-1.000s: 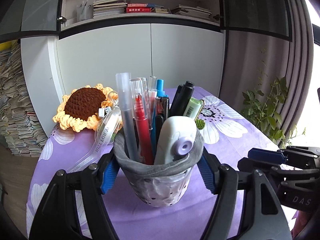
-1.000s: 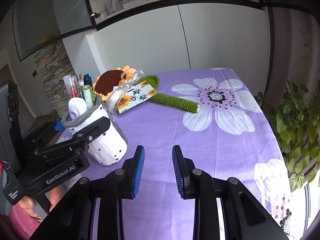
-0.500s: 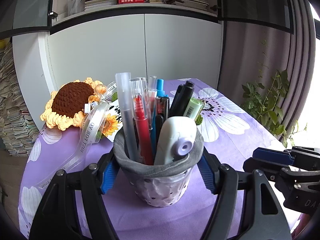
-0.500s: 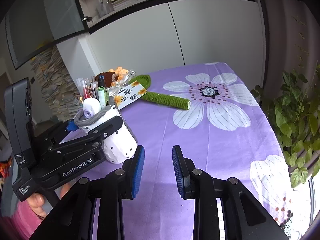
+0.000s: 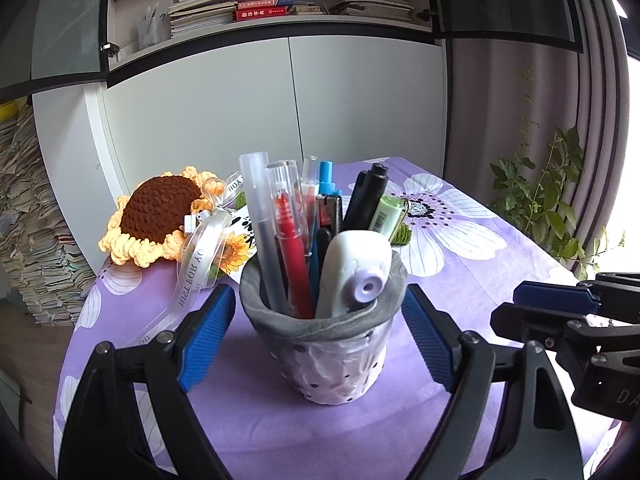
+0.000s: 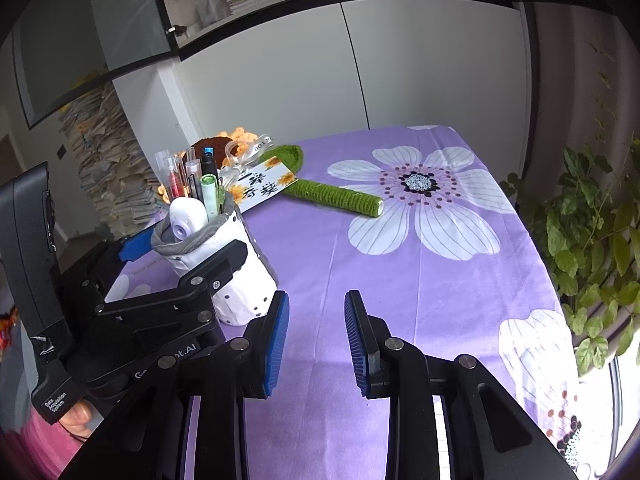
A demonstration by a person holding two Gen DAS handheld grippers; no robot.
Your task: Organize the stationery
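The pen holder [image 5: 326,344] is seen standing upright on the purple flowered tablecloth [image 5: 280,432], between the two blue pads of the left gripper [image 5: 316,336]. The jaws of the left gripper are opening; a gap is visible between each pad and the holder wall, so the holder is no longer clamped. The holder is a white, dark-dotted cup with a grey fabric rim. It is filled with a red pen [image 5: 294,256], a clear-capped grey pen [image 5: 262,220], a blue pen [image 5: 327,178], a black marker [image 5: 366,200], a pale green highlighter [image 5: 386,214] and a white correction-tape dispenser [image 5: 354,272].

In the left wrist view, a crocheted sunflower [image 5: 154,214] with a ribbon and a printed tag is located at 10 o'clock from the holder, lying on the cloth. Its green crocheted stem [image 6: 336,196] is seen in the right wrist view at 1 o'clock from the holder, well apart from it.

The right gripper [image 6: 316,340] is held above bare cloth at 4 o'clock from the holder in its own view. Its jaws are partly parted and nothing is held between them. A fingertip [image 6: 76,416] of the person is visible under the left gripper body.
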